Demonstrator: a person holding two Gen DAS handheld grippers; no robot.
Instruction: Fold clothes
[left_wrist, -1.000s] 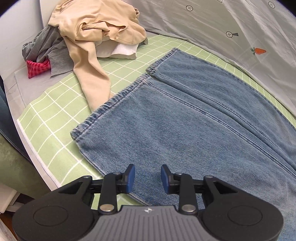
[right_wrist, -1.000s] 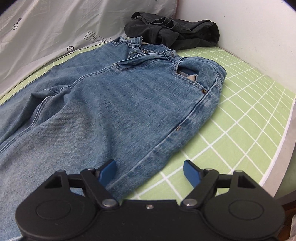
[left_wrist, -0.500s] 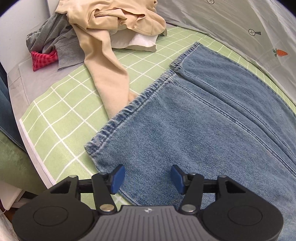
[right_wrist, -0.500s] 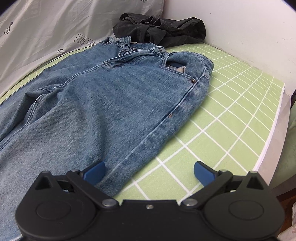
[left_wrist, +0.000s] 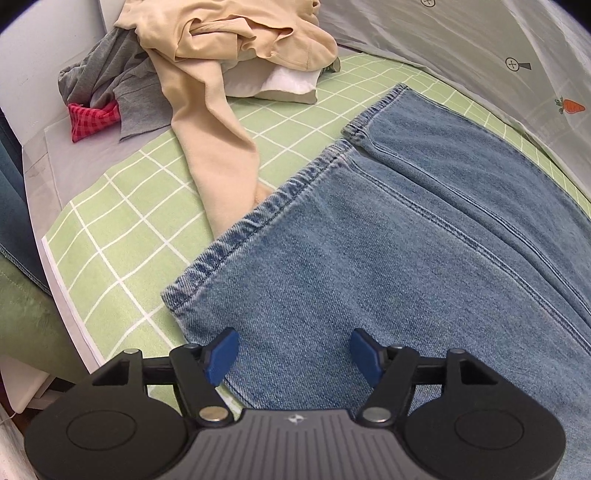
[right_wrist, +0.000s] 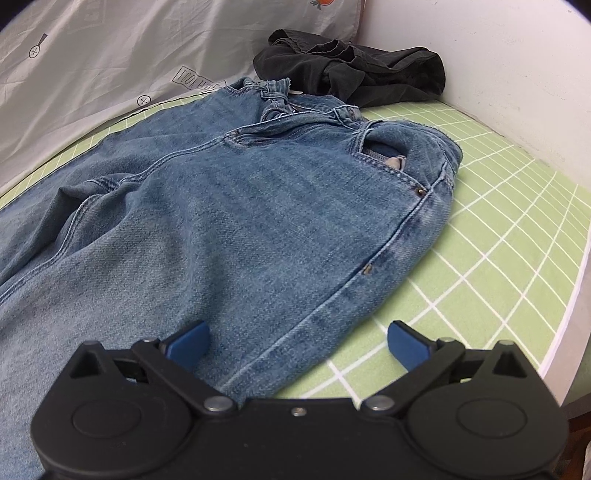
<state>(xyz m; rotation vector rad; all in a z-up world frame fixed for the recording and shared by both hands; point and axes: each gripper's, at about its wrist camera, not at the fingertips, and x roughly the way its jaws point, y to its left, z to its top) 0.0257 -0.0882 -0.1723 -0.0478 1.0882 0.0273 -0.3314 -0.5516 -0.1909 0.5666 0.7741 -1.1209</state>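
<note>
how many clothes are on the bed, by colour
blue: 1, the jeans
beige: 1, the beige garment
grey: 1, the grey garment
red checked: 1, the red checked cloth
white: 1, the white folded piece
black: 1, the black garment
total: 6

1. The left wrist view looks forward and down over the left gripper (left_wrist: 294, 352), close above the hem end of the jeans (left_wrist: 406, 258), facing a pile of clothes (left_wrist: 221, 48).
2. The right wrist view sits low behind the right gripper (right_wrist: 297, 345), facing the waist end of the jeans (right_wrist: 258, 206) and a wall (right_wrist: 498, 55).
3. Both views share the jeans and the green checked mat (left_wrist: 122, 236).
</note>
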